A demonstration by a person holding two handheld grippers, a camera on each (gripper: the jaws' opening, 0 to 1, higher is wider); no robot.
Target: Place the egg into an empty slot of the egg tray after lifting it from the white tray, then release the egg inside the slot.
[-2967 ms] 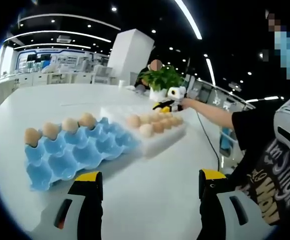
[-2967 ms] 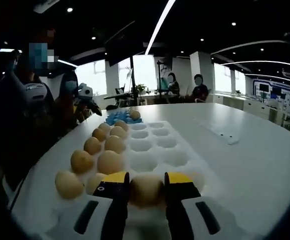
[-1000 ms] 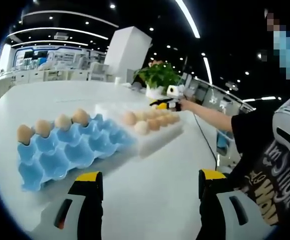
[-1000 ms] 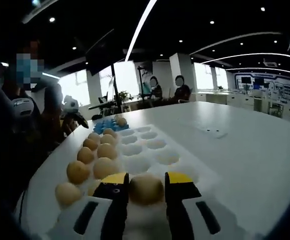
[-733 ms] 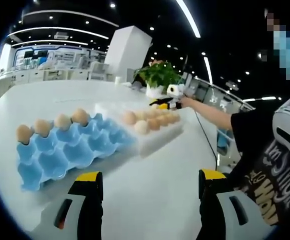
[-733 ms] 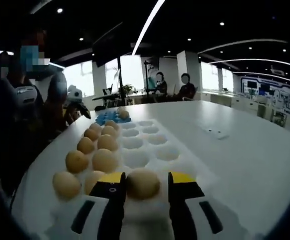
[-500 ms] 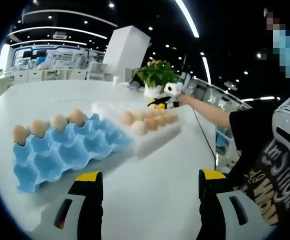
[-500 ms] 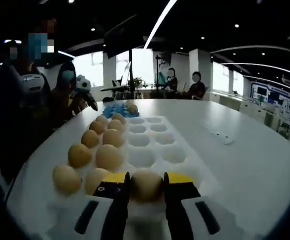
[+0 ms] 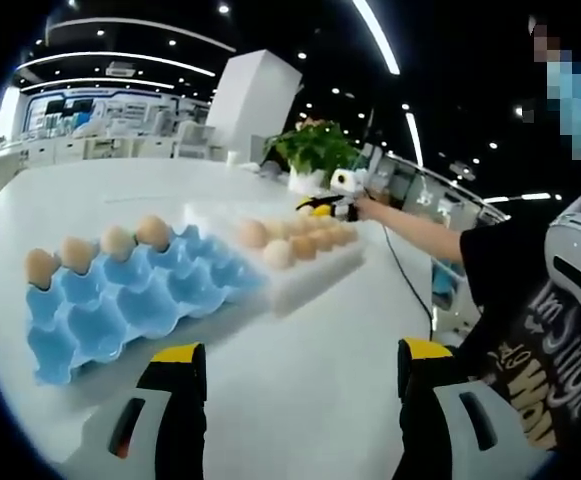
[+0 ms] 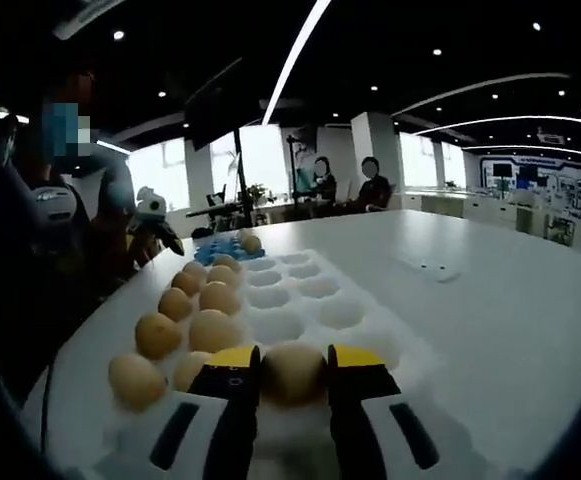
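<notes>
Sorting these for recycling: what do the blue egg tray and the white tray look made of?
The blue egg tray looks like moulded plastic or dyed pulp; its evenly coloured, smoothly formed cups leave that open. The white tray looks like matte foam or soft plastic, given its thick block-like edge and shallow rounded dimples.

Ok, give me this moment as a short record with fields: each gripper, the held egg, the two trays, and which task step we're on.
right gripper: shut on the egg, low over the white tray
left gripper: open, holding nothing, above the table
white tray: several eggs along one side, other hollows bare
blue egg tray: four eggs in its far row, remaining slots empty
step: egg gripped, not yet carried to the blue egg tray
</notes>
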